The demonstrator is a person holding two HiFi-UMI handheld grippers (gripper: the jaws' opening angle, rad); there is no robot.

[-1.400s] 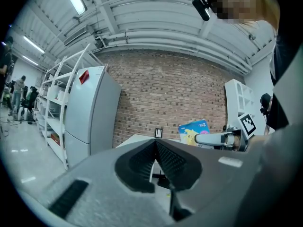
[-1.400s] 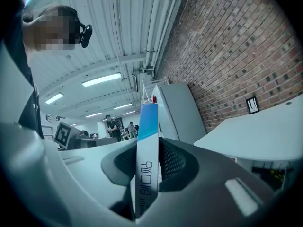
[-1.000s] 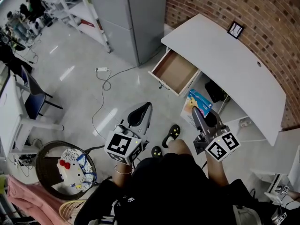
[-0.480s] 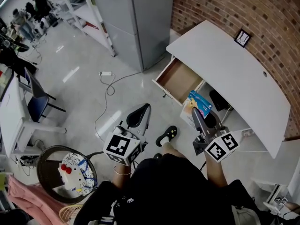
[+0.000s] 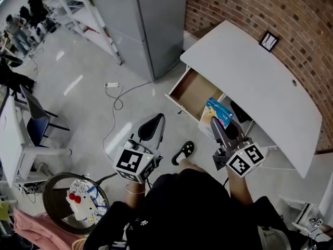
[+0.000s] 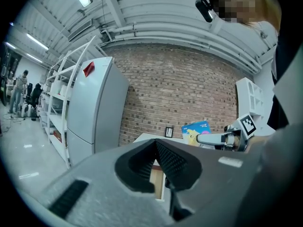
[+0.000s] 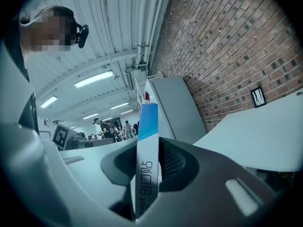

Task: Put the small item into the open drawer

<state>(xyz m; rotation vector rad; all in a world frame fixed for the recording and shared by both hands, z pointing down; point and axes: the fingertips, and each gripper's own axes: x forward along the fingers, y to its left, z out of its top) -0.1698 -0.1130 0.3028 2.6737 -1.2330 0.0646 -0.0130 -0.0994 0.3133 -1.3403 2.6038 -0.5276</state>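
Blue box (image 5: pixel 219 111) pinched by right gripper (image 5: pixel 215 123) | left gripper (image 5: pixel 157 120) jaws together | drawer (image 5: pixel 193 89) under desk (image 5: pixel 250 72)

White desk (image 5: pixel 244 72): one small frame (image 5: pixel 268 39) at its back edge; drawer (image 5: pixel 195 90) stands open. Grey floor (image 5: pixel 78 108): power strip (image 5: pixel 112 85) with trailing cable (image 5: pixel 117 102); tall cabinet (image 5: pixel 151 20).

The head camera looks steeply down from above the person onto the floor (image 5: pixel 93 77), white desk (image 5: pixel 250 72) and open drawer (image 5: pixel 195 90). Each gripper camera rides close behind its own jaws, facing the brick wall (image 6: pixel 180 93). The left gripper view also shows the right gripper (image 6: pixel 201 139) and its blue box (image 6: pixel 194 128).
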